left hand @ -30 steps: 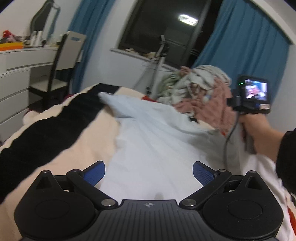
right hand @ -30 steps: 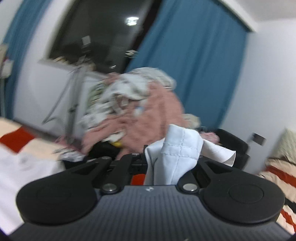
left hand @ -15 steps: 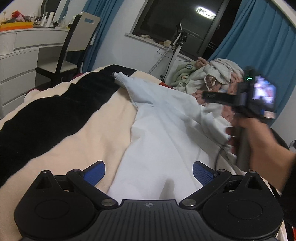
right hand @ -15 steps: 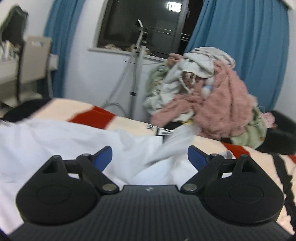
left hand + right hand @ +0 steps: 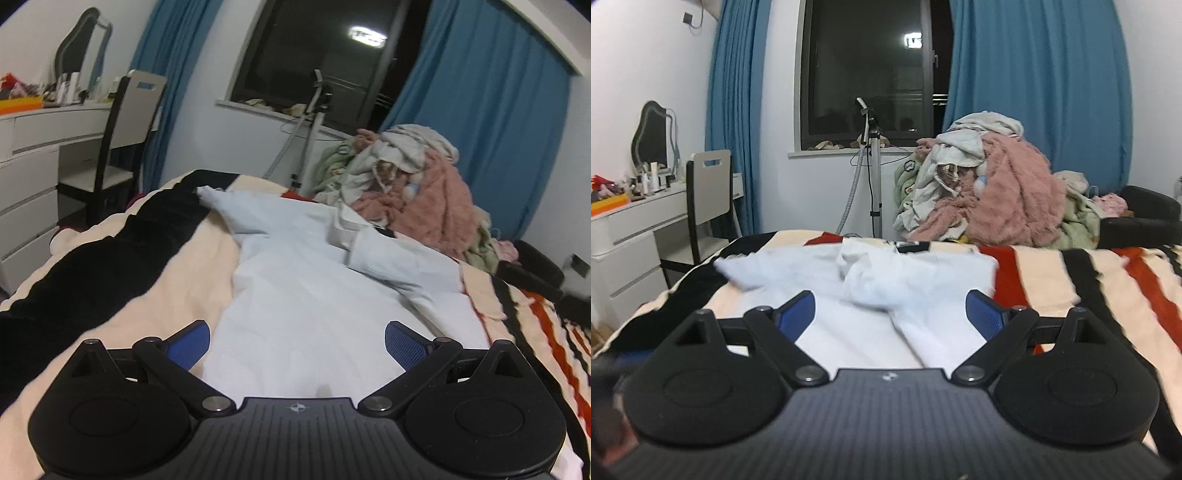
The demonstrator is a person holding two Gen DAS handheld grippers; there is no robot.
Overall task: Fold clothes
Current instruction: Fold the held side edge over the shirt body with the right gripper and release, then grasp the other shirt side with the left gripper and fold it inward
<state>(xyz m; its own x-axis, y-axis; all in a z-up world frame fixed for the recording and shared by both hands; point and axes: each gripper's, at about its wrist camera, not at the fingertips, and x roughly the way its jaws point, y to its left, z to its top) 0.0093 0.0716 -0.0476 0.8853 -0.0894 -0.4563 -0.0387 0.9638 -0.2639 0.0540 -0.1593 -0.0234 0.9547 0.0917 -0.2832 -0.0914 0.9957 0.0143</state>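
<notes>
Light-blue shirt point(image 5: 314, 295) lay spread on the striped blanket point(image 5: 1108, 288), straight ahead of and below both claws, long axis running away from them toward the window. Right sleeve point(image 5: 399, 266) already folded in across the chest; left sleeve point(image 5: 236, 210) stretched out flat, ahead and to the left. Left gripper point(image 5: 297, 341) stood wide open, empty, over the near hem. Right gripper point(image 5: 890, 314) likewise stood wide and empty, with cloth only beneath the blue pads point(image 5: 984, 314); jaws had just been opening, nothing between them. Probably the outstretched left sleeve came next: nearer the left gripper, off to its left front, to be carried rightward across the body.
</notes>
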